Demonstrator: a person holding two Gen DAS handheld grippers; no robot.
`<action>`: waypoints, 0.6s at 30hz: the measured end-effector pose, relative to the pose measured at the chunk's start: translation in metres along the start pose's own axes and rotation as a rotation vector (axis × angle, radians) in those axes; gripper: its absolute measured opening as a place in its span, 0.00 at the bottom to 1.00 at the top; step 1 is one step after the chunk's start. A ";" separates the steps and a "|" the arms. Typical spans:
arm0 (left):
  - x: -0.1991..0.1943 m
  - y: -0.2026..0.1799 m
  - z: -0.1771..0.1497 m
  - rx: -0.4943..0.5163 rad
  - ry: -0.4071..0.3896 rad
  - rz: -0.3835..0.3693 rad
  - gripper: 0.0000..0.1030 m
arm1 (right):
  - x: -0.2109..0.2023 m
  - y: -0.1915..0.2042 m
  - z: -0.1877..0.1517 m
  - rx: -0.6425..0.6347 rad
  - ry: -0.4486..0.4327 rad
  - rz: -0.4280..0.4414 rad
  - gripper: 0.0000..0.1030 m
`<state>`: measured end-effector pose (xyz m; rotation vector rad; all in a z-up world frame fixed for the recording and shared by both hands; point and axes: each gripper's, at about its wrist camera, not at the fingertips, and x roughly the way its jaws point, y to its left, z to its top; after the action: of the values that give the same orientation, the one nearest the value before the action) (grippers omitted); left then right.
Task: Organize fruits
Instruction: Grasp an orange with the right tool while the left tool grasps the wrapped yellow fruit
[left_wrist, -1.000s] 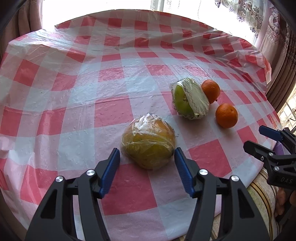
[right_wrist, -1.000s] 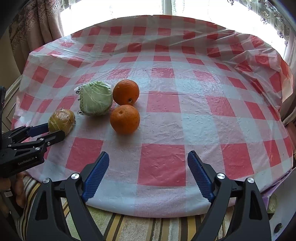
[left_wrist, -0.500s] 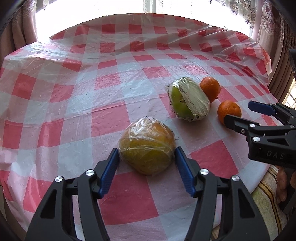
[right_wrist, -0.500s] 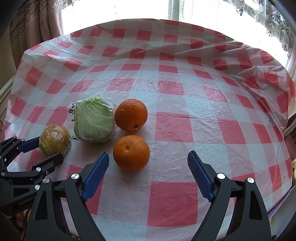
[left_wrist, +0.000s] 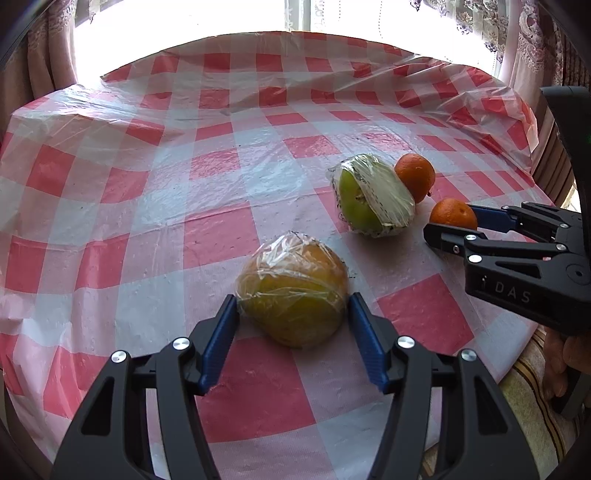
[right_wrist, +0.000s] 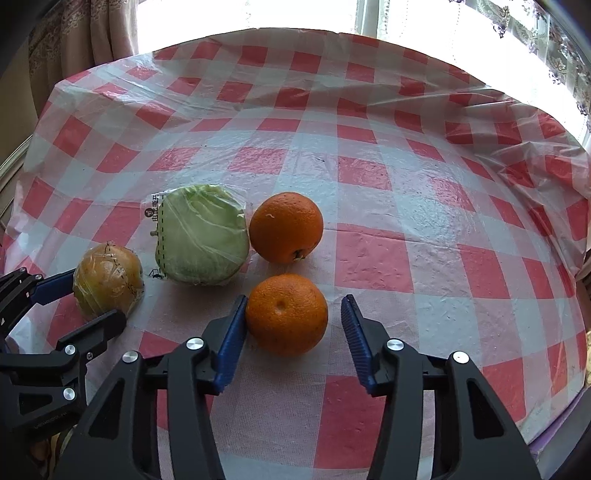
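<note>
A plastic-wrapped yellow-brown fruit (left_wrist: 291, 288) lies on the checked tablecloth between the fingers of my left gripper (left_wrist: 291, 306); both blue pads touch its sides. It also shows in the right wrist view (right_wrist: 107, 280). My right gripper (right_wrist: 293, 314) is open around the near orange (right_wrist: 286, 314); its left pad is at the orange's side and its right pad stands off. A second orange (right_wrist: 286, 226) and a wrapped green fruit (right_wrist: 203, 234) lie just behind.
The round table (left_wrist: 207, 155) carries a red-and-white checked cloth under clear plastic. Its front edge is near both grippers. Curtains (right_wrist: 85, 44) and a bright window are behind. A striped cushion (left_wrist: 532, 413) lies below the table edge at the right.
My right gripper has moved forward and left to straddle the near orange. My left gripper has closed in on the wrapped yellow-brown fruit until its pads touch it.
</note>
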<state>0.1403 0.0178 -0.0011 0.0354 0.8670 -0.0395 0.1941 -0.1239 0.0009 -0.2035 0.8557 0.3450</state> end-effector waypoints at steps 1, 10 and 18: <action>0.000 0.000 0.000 0.000 0.000 0.000 0.59 | -0.001 0.003 -0.001 -0.010 -0.004 0.003 0.39; -0.009 -0.003 -0.007 -0.009 0.006 -0.023 0.59 | -0.009 -0.001 -0.009 0.007 -0.013 0.010 0.39; -0.020 -0.011 -0.011 -0.005 0.006 -0.027 0.58 | -0.022 -0.005 -0.015 0.023 -0.031 0.014 0.39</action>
<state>0.1179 0.0072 0.0071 0.0192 0.8735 -0.0629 0.1719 -0.1379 0.0087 -0.1701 0.8302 0.3507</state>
